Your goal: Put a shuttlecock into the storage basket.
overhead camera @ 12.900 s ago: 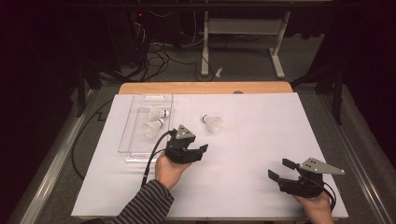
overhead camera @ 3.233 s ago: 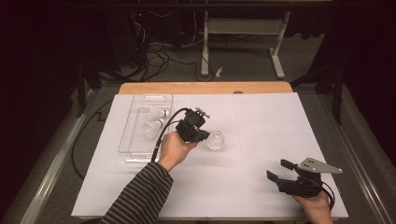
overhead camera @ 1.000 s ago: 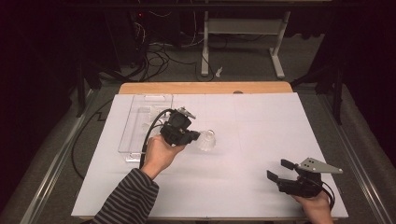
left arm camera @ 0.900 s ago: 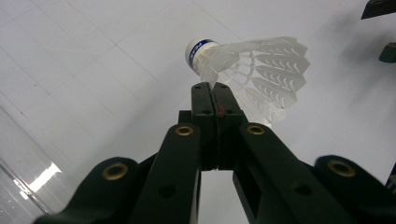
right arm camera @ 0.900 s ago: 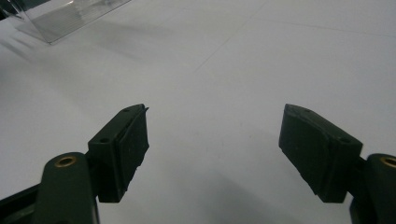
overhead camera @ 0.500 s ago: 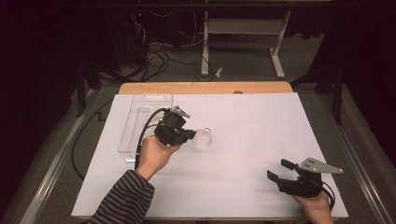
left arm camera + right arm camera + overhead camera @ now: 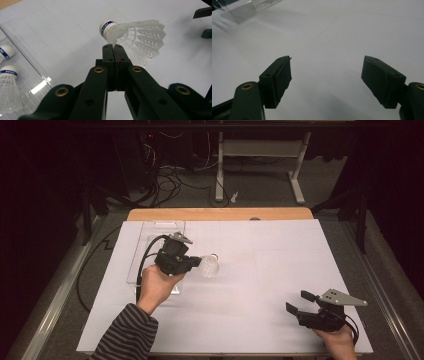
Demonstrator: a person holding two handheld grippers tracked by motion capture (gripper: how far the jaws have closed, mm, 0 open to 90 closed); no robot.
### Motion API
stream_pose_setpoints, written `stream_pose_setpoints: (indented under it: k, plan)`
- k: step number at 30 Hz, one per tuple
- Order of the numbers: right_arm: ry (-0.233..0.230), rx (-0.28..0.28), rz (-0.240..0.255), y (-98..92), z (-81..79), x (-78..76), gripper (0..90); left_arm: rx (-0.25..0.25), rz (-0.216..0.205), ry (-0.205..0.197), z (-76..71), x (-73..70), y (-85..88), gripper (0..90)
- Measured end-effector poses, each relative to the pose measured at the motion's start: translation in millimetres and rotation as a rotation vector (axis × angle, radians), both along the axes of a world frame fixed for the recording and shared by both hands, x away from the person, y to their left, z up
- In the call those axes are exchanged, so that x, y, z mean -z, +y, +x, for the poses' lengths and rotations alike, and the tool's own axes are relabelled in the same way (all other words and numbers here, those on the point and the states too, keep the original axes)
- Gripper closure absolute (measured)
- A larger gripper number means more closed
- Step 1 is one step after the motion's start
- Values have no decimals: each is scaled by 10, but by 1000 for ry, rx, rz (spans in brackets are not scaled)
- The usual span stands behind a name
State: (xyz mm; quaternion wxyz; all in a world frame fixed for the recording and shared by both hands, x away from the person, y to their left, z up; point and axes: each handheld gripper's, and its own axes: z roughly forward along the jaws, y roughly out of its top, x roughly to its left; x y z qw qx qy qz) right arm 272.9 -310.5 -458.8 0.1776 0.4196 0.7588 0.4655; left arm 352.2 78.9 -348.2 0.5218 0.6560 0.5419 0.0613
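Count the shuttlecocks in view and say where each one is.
3. One shuttlecock is pinched by its skirt edge in the left gripper; two more lie in the clear tray. Others may be hidden behind the hand.

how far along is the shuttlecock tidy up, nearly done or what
Nearly done, it seems. Two shuttlecocks already lie in the clear tray. The left claw is shut on the feather skirt of a third shuttlecock, held above the white sheet beside the tray. Left: setting it in. The right claw rests open.
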Motion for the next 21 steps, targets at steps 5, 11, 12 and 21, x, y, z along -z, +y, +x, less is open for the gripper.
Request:
stream_pose_setpoints:
  k: [5, 11, 12, 21]
  plan:
    - [1, 1, -1, -1, 1, 1, 245, -13, -7, -4, 3, -15, 61, 898]
    - [1, 2, 0, -1, 1, 1, 245, -25, -11, -4, 8, -27, 115, 898]
    - [1, 2, 1, -1, 1, 1, 245, -29, -15, -5, 7, -29, 116, 898]
    - [0, 2, 2, -1, 0, 0, 245, -50, -17, -13, 9, -59, 206, 898]
